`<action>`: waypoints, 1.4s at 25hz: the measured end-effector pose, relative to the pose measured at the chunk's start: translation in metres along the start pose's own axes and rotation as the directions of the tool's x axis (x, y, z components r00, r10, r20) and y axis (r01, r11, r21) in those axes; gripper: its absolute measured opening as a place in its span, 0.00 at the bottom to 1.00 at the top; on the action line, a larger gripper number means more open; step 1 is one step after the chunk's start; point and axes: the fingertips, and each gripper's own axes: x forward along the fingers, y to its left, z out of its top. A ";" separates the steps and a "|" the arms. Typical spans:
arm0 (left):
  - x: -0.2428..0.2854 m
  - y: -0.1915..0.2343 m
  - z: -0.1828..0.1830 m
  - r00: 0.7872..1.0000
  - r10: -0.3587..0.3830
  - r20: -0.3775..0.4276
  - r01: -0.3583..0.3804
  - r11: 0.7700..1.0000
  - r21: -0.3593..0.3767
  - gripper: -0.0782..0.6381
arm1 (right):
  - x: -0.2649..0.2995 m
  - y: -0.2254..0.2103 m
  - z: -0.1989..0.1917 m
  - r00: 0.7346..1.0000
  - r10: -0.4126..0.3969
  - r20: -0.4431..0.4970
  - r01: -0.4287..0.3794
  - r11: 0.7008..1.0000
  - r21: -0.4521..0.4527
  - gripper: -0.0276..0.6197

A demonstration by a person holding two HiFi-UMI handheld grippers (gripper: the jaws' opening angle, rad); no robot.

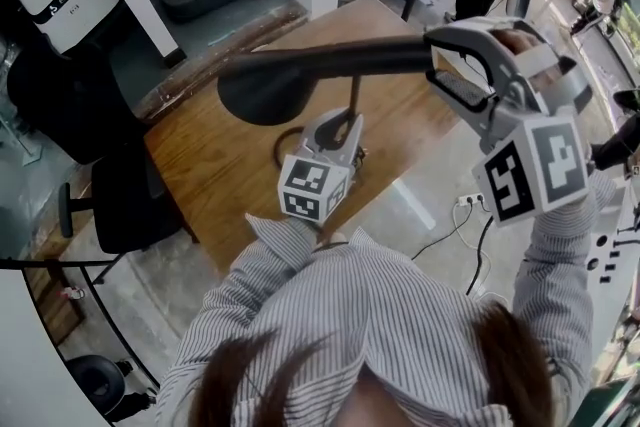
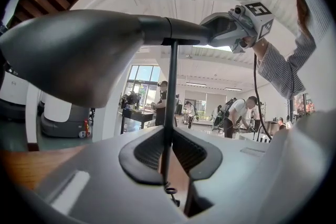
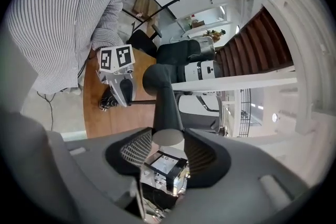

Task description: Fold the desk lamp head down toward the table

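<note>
Wooden counter [image 1: 220,177]: your left gripper [image 2: 168,153] clamps the stem [image 2: 171,86] as anchor, right gripper [image 3: 167,147] grips the lamp arm [image 1: 380,56] for leverage.

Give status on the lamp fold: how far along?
Done: left tool grips the pole, and right tool grips the lamp arm at its tail end. In hand: bracing only; the lamp head sits level, high above the table. Left: swing it down.
</note>
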 end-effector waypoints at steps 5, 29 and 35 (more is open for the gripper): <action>0.000 0.000 0.000 1.000 0.001 0.001 -0.001 1.000 -0.003 0.18 | -0.002 -0.009 0.004 1.000 -0.007 0.003 0.007 0.999 -0.037 0.34; -0.025 -0.006 0.005 1.000 0.008 -0.009 -0.008 1.000 0.021 0.18 | 0.006 0.022 -0.028 0.873 -0.465 0.144 0.222 0.643 0.733 0.34; -0.041 -0.011 0.010 1.000 0.005 -0.006 -0.005 1.000 0.019 0.16 | 0.023 0.066 -0.025 0.841 -0.522 0.138 0.067 0.355 0.933 0.34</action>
